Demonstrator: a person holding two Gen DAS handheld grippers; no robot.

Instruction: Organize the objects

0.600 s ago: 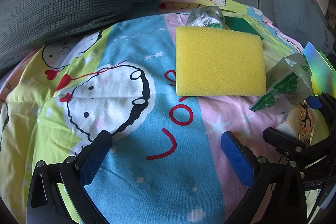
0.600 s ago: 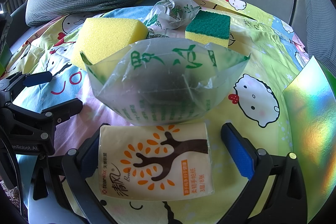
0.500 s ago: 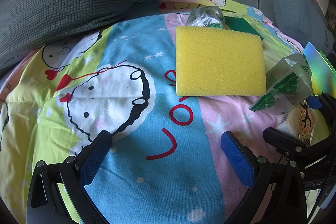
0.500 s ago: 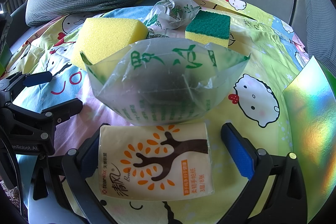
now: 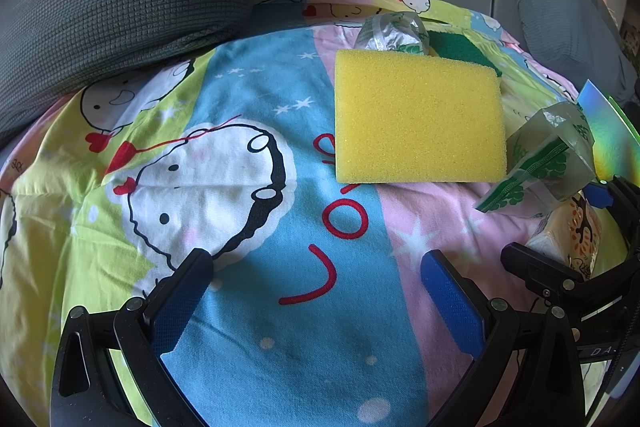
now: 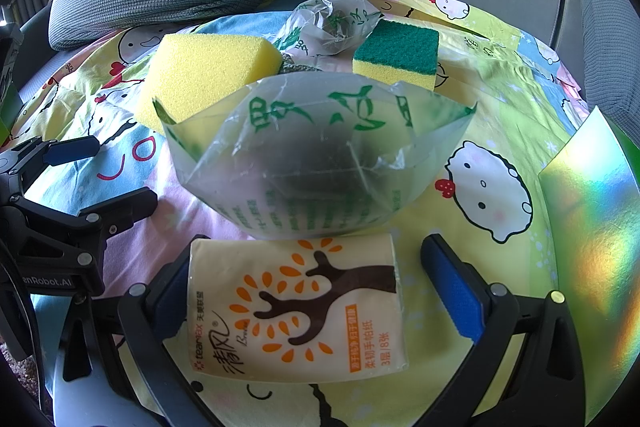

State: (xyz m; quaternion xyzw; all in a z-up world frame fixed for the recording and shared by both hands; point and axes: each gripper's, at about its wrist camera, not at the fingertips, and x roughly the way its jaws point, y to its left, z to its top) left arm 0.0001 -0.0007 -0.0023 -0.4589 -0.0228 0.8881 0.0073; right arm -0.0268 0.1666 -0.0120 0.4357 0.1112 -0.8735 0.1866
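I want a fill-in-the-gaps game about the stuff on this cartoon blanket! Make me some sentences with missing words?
1. The big sponge is plain ____ all over.
2. The small sponge has a ____ scrubbing top.
3. The tissue pack between the fingers of the right hand-held gripper has a picture of a ____ on it.
4. The left hand-held gripper holds ____.

Missing words: yellow; green; tree; nothing

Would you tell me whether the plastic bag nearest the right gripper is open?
Open: the plastic bag has its top edges spread wide, showing its inside.
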